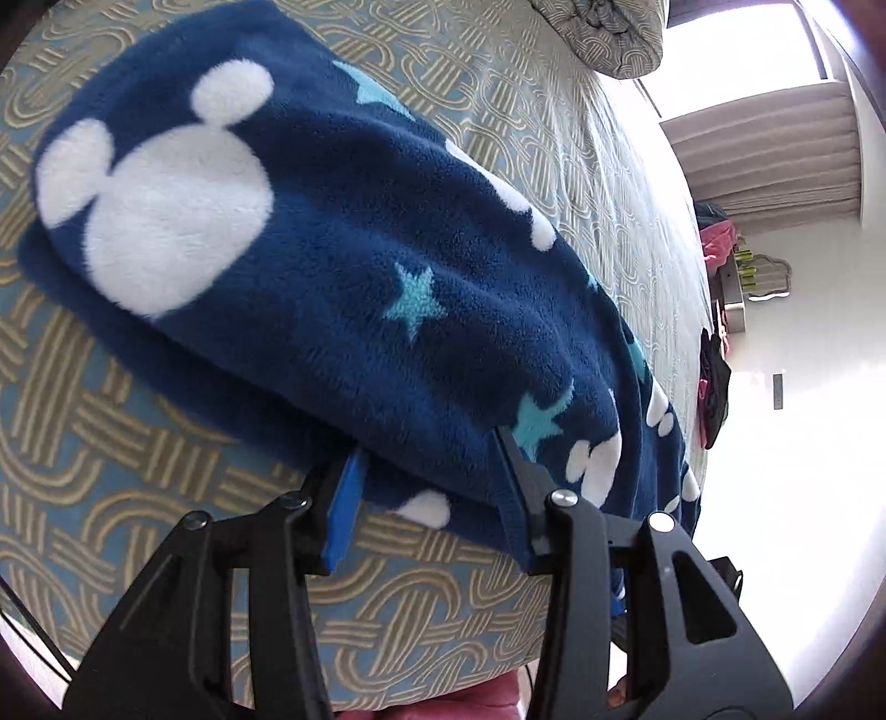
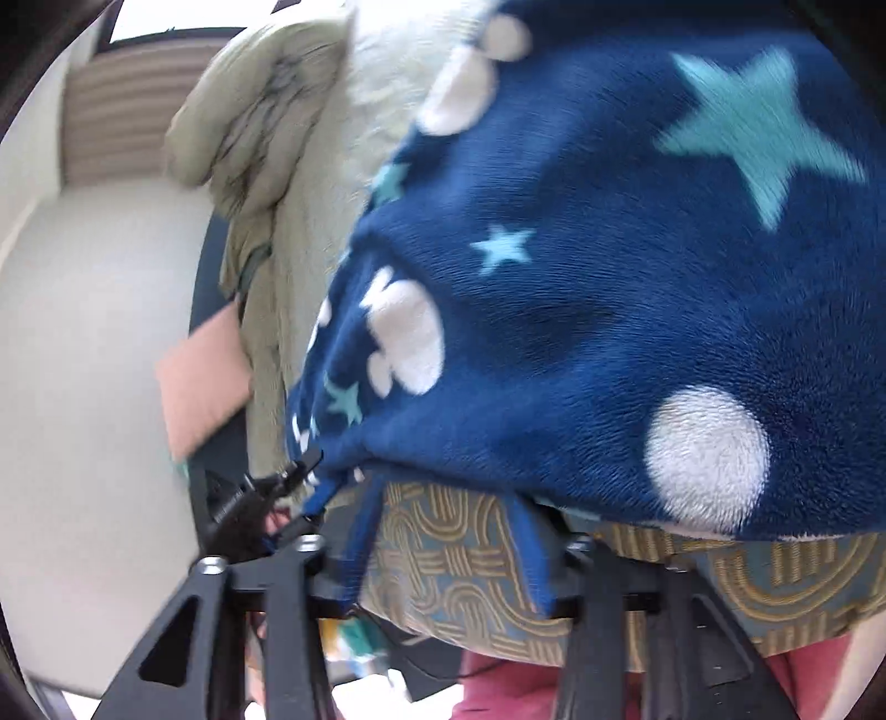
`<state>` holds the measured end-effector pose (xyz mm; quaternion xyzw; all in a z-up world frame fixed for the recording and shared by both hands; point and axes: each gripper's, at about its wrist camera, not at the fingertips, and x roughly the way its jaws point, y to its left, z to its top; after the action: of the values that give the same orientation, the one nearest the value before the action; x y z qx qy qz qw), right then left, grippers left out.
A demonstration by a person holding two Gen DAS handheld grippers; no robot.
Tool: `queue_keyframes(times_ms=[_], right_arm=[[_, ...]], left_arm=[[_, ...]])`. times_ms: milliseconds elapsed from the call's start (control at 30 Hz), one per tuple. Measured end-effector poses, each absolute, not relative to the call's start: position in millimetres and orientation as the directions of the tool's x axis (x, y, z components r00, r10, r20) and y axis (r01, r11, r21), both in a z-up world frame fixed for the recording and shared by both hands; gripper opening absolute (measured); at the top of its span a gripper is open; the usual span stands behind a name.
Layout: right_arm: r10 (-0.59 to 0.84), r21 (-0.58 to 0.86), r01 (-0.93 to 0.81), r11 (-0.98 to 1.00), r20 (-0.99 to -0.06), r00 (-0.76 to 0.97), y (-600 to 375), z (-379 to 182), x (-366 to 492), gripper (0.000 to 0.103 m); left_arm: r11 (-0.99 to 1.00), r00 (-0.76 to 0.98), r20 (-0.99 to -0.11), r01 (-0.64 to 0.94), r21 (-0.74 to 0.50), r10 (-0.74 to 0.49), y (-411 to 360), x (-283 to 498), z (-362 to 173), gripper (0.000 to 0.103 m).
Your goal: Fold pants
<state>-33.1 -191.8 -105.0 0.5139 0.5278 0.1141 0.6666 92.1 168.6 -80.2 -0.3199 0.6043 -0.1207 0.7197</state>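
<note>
The pants [image 1: 343, 266] are dark blue fleece with white mouse-head shapes and teal stars, lying folded over on a patterned bedspread [image 1: 111, 432]. My left gripper [image 1: 426, 465] is open, its two fingers straddling the near edge of the fabric, one blue pad [image 1: 346, 504] showing at the left. In the right wrist view the pants [image 2: 609, 310] fill the upper right. My right gripper [image 2: 448, 531] is open with its fingers under the pants' near edge, the tips partly hidden by fabric. The left gripper [image 2: 277, 493] shows at the left edge of the pants there.
A rolled patterned quilt [image 1: 603, 33] lies at the bed's far end; it shows pale in the right wrist view [image 2: 260, 144]. The bed's far edge [image 1: 692, 343] drops to a bright floor. A pink cushion [image 2: 205, 376] lies beside the bed. Clothes [image 1: 714, 382] hang by the wall.
</note>
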Motion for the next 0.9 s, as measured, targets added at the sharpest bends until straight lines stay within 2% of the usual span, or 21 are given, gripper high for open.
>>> queue_keyframes(times_ms=[167,200,233,267,300,433,533,600,633,667,700,767,867,900], right_arm=[[0.697,0.812,0.439,0.385,-0.568,0.438,-188,-110,-18,0.051],[0.685,0.808,0.434,0.398,-0.576,0.446,-186,-107,-15,0.046],[0.67,0.801,0.428,0.419,-0.59,0.449,-189,-102,-16,0.017],[0.648,0.781,0.422,0.461,-0.621,0.44,-187,-98,-13,0.005],[0.637,0.766,0.428,0.48,-0.639,0.431,-191,-97,-14,0.005],[0.661,0.779,0.441,0.446,-0.618,0.425,-196,-94,-23,0.004],[0.676,0.786,0.403,0.468,-0.613,0.409,-196,-78,-39,0.004],[0.666,0.754,0.387,0.531,-0.654,0.359,-193,-80,-38,0.008],[0.656,0.719,0.385,0.579,-0.691,0.304,-190,-89,-36,0.009],[0.646,0.687,0.397,0.609,-0.72,0.253,-188,-97,-34,0.012],[0.645,0.665,0.412,0.623,-0.734,0.21,-187,-104,-35,0.015],[0.672,0.683,0.37,0.63,-0.718,0.18,-184,-101,-37,0.016],[0.628,0.661,0.212,0.72,-0.75,0.208,-185,-65,-35,0.018],[0.597,0.639,0.181,0.748,-0.766,0.237,-189,-53,-29,0.022]], left_arm=[[0.73,0.26,-0.772,-0.257,-0.634,-0.58,177,96,-85,0.045],[0.725,0.267,-0.769,-0.259,-0.638,-0.581,179,96,-85,0.043],[0.724,0.273,-0.766,-0.254,-0.641,-0.582,179,97,-85,0.022],[0.728,0.275,-0.767,-0.248,-0.639,-0.58,180,98,-85,0.008],[0.722,0.279,-0.76,-0.244,-0.647,-0.587,181,97,-84,0.008],[0.722,0.312,-0.743,-0.205,-0.661,-0.592,187,82,-66,0.008],[0.765,0.325,-0.769,-0.171,-0.621,-0.551,193,68,-56,0.009],[0.827,0.305,-0.83,-0.181,-0.533,-0.468,197,68,-64,0.013],[0.853,0.28,-0.867,-0.216,-0.474,-0.411,202,68,-73,0.019],[0.853,0.262,-0.877,-0.241,-0.463,-0.403,206,67,-78,0.025],[0.836,0.252,-0.872,-0.268,-0.479,-0.419,212,64,-81,0.026],[0.805,0.27,-0.851,-0.29,-0.517,-0.45,224,56,-79,0.026],[0.848,0.315,-0.871,-0.262,-0.461,-0.376,229,53,-58,0.027],[0.86,0.331,-0.872,-0.246,-0.448,-0.36,226,55,-49,0.027]])
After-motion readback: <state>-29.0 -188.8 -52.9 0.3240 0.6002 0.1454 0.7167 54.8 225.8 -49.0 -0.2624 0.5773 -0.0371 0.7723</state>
